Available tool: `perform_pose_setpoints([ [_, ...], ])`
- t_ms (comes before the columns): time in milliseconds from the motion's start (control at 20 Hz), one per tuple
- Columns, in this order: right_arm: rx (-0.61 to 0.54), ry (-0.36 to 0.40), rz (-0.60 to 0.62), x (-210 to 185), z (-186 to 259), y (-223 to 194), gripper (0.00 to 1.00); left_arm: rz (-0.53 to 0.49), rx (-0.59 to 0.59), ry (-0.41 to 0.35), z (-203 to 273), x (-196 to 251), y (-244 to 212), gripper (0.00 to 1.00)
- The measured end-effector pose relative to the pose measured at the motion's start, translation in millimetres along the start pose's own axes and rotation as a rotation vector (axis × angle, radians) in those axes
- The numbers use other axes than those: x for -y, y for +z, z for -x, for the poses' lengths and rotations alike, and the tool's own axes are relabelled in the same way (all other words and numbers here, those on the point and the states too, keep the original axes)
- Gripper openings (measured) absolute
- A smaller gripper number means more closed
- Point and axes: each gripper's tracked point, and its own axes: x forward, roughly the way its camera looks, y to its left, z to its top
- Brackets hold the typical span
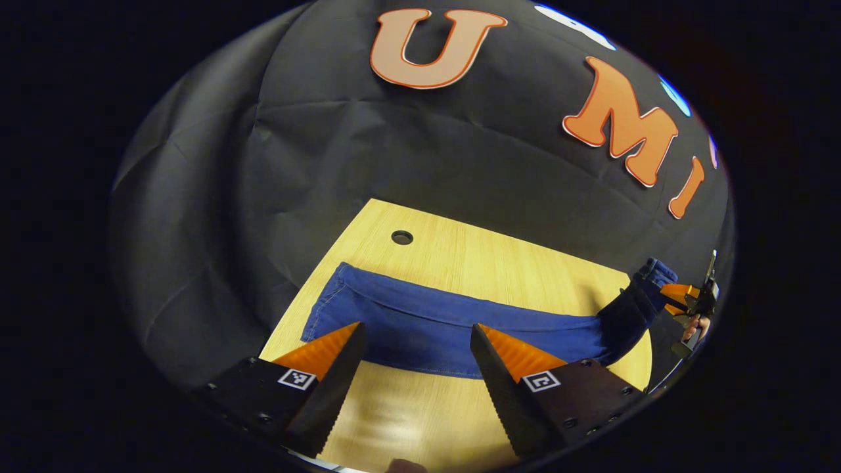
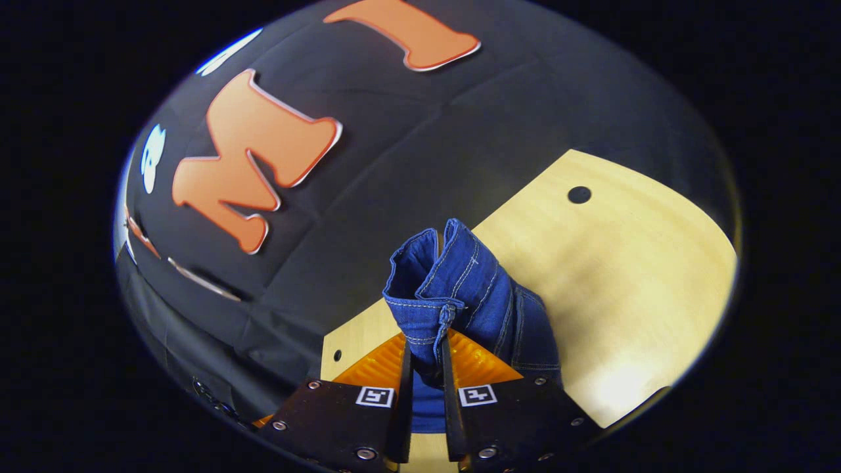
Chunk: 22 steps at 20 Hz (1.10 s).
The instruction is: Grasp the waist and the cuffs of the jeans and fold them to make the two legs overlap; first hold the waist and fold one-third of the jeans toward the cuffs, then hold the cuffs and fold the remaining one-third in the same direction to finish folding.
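Both fingers of the right gripper [image 2: 426, 351] are pinched tight on a bunched end of the jeans [image 1: 453, 325], and in the right gripper view the denim stands up in folds just past the tips, lifted off the wooden table [image 2: 631, 276]. Over on the other side, the left gripper [image 1: 417, 338] hangs with its fingers spread wide apart, holding nothing, poised above the near long edge of the jeans. Most of the garment lies flat and stretched lengthwise across the table, its squared end close to the table's left edge. Bare wood runs between the far hem and the back edge, where a small round hole [image 1: 401, 237] sits. A strip of open tabletop also lies nearer than the jeans, under the spread fingers.
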Motion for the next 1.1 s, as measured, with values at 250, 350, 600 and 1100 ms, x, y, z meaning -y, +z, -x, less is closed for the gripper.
perform_pose_setpoints([
  [250,-0.084,0.028,0.059,-38,-16,-46,0.22,0.037,0.005,0.018,-1,-4,2,0.98],
  [350,-0.110,0.035,0.080,-46,-20,-61,0.22,0.053,0.001,0.030,-2,-6,2,0.98],
  [600,-0.132,0.010,0.149,-62,-37,-96,0.22,0.089,-0.021,0.041,-2,-8,-1,0.98],
  [1100,-0.256,-0.129,0.218,-53,-51,-160,0.22,0.158,-0.107,0.026,-2,-7,-9,0.98],
])
